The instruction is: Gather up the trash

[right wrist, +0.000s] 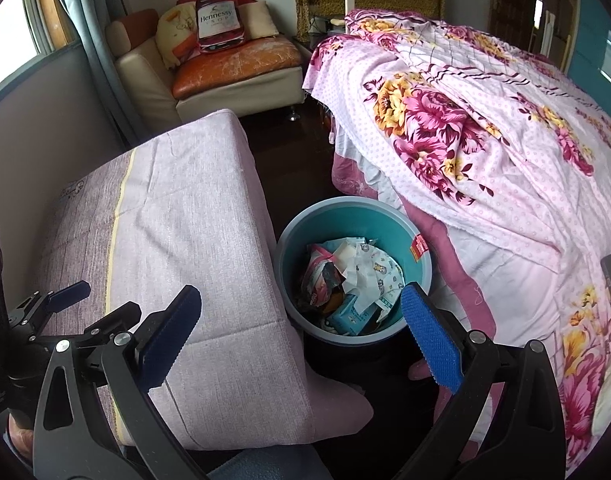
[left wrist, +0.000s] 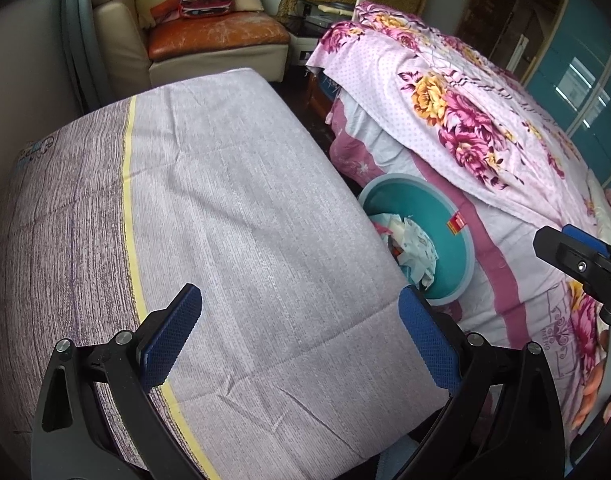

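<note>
A floral bed (right wrist: pixel 485 140) lies right of both grippers and a lilac cloth-covered surface (left wrist: pixel 233 220) under the left gripper (left wrist: pixel 301 328), whose jaws gape empty. The right gripper (right wrist: pixel 301 328), also spread empty, hangs above a teal bin (right wrist: pixel 421 276) holding crumpled trash (right wrist: pixel 357 280)

Desk (left wrist: pixel 241 208) in front of me, covered in lilac cloth with a yellow stripe (left wrist: pixel 130 184). Bed (right wrist: pixel 485 152) to my right under a floral pink sheet. Beyond, a cream sofa (right wrist: pixel 233 72) with a worn orange seat, a pillow (right wrist: pixel 173 36) and a Hennessy bag (right wrist: pixel 219 20). Dark floor (right wrist: pixel 293 148) between desk and bed.
</note>
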`<state>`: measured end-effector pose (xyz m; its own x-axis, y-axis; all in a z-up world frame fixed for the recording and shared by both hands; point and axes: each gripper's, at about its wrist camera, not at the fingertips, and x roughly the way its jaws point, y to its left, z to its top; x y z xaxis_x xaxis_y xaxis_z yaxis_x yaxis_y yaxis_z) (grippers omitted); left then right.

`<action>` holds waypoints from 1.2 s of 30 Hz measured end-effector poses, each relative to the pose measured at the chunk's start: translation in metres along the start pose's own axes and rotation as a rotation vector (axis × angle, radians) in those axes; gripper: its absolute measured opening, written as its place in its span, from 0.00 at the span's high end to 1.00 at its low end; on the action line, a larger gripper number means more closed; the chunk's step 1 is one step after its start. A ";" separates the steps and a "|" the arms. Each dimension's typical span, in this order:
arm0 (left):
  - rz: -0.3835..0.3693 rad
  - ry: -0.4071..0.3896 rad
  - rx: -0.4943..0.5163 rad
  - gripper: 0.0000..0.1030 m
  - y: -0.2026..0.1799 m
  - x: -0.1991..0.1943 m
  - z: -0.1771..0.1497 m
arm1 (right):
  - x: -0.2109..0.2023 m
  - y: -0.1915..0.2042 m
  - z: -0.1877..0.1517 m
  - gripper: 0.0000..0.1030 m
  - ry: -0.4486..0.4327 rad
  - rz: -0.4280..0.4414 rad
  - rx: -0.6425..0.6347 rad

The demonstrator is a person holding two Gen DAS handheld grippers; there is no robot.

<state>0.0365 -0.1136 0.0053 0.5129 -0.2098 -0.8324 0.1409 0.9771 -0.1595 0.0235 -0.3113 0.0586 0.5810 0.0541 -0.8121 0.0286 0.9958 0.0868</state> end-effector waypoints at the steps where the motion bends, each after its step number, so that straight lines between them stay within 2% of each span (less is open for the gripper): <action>1: 0.005 -0.004 0.002 0.04 0.000 0.001 0.000 | 0.002 0.000 0.000 0.07 0.004 0.000 0.003; 8: 0.045 -0.017 0.019 0.04 -0.002 0.008 -0.002 | 0.015 -0.005 -0.002 0.07 0.030 0.005 0.019; 36: 0.093 0.036 0.030 0.04 0.001 0.037 -0.007 | 0.053 -0.022 -0.009 0.07 0.088 0.023 0.051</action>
<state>0.0497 -0.1200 -0.0295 0.4941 -0.1161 -0.8616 0.1192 0.9907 -0.0652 0.0460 -0.3301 0.0081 0.5080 0.0852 -0.8571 0.0592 0.9893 0.1334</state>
